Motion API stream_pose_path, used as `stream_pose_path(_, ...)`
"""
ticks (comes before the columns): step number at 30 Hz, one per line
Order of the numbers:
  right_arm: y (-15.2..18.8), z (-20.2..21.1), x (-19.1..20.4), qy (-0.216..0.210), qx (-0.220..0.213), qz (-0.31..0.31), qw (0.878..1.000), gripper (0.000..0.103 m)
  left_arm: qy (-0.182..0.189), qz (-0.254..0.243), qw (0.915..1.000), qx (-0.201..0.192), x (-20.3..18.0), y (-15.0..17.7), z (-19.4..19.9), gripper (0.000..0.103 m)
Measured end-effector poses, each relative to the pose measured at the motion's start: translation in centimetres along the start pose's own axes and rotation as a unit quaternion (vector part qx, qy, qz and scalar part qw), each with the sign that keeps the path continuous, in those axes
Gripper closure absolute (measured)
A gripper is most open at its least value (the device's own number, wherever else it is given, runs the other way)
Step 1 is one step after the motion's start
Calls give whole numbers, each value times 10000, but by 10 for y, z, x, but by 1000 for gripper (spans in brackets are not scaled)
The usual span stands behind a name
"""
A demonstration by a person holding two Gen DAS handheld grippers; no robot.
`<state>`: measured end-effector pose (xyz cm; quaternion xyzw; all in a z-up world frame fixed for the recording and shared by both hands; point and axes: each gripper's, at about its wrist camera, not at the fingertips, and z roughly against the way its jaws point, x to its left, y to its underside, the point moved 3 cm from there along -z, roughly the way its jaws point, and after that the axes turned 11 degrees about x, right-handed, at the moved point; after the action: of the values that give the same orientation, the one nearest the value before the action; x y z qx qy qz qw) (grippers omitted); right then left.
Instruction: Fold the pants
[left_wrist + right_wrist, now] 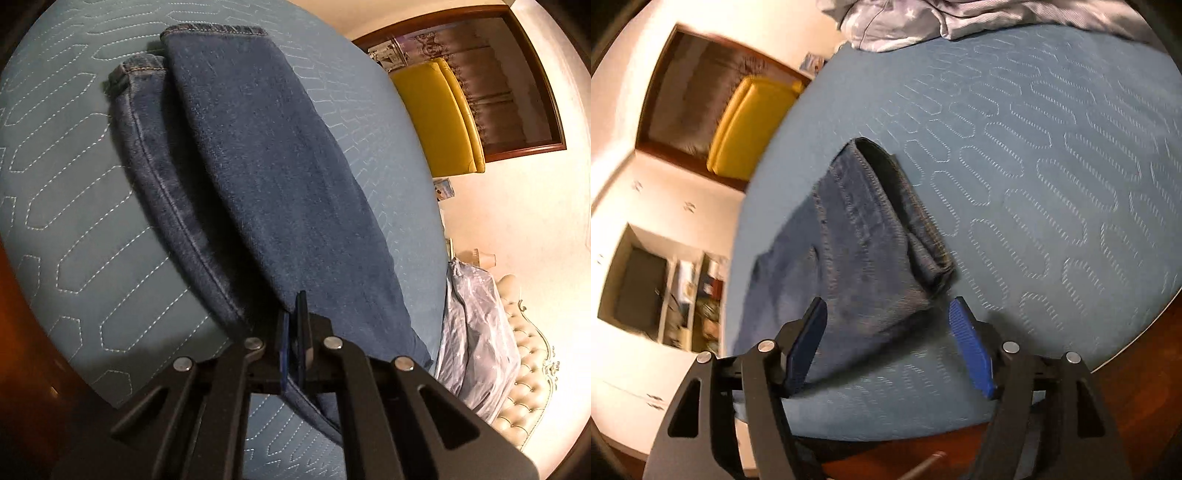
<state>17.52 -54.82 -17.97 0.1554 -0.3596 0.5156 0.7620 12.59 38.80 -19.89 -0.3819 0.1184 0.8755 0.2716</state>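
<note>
Dark blue jeans lie on a blue quilted bed cover, one leg folded over the other, the hems at the far end. My left gripper is shut on the near edge of the jeans and holds it slightly raised. In the right wrist view the jeans show as a bunched fold with a stitched seam. My right gripper is open just above the near end of that fold, its blue pads on either side, holding nothing.
A crumpled pale blue duvet lies at the head of the bed, also in the right wrist view. A yellow chair stands beside the bed. The bed's near edge and the wooden floor are close to my right gripper.
</note>
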Motion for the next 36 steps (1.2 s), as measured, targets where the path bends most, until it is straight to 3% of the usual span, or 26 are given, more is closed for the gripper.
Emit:
stream_pose_path(6, -7, -25, 10, 409, 123, -11, 9991, 34, 104, 29, 9999, 60, 9, 2, 6, 100)
stream_pose_path(9, -5, -27, -2, 777, 139, -492, 9957, 34, 156, 72, 9998, 79, 26, 14, 17, 100)
stream_pose_path(14, 0, -32, 4, 425, 55, -559, 9975, 34, 110, 36, 9999, 98, 34, 17, 24, 100)
stream_pose_path(15, -3, -35, 4, 402, 48, -569, 9976, 39, 97, 35, 9999, 97, 33, 16, 24, 100)
stream_pose_path(16, -6, -36, 6, 554, -10, -590, 9967, 64, 87, 27, 9999, 75, 30, 16, 25, 100)
stream_pose_path(17, -8, -34, 9, 722, -45, -587, 9957, 82, 82, 17, 9999, 63, 31, 18, 28, 100)
stream_pose_path(21, -26, -28, 44, 855, -38, -85, 9963, 88, 63, -151, 9998, 117, 8, 8, 32, 100)
stream_pose_path(24, -67, -24, 81, 600, -65, 194, 9980, 90, 169, -317, 9993, 107, -27, -10, 36, 101)
stream_pose_path(26, -93, -6, 112, 276, -436, 403, 9979, 95, 357, -374, 9986, -93, -48, -15, 49, 101)
stream_pose_path(28, -92, 20, 140, 313, -895, 893, 9915, 95, 664, -540, 9955, -412, -63, -6, 74, 101)
stream_pose_path(30, -89, 23, 124, 505, -835, 831, 9918, 95, 673, -623, 9948, -433, -56, 8, 78, 101)
stream_pose_path(31, -87, 11, 99, 643, -607, 582, 9944, 95, 658, -569, 9958, -294, -44, 13, 71, 101)
stream_pose_path(33, -75, -15, 56, 833, -185, 157, 9962, 95, 441, -292, 9986, -31, -7, 23, 50, 101)
stream_pose_path(36, -56, -34, 25, 1073, 22, 115, 9942, 96, 375, 45, 9992, 106, 32, 33, 33, 101)
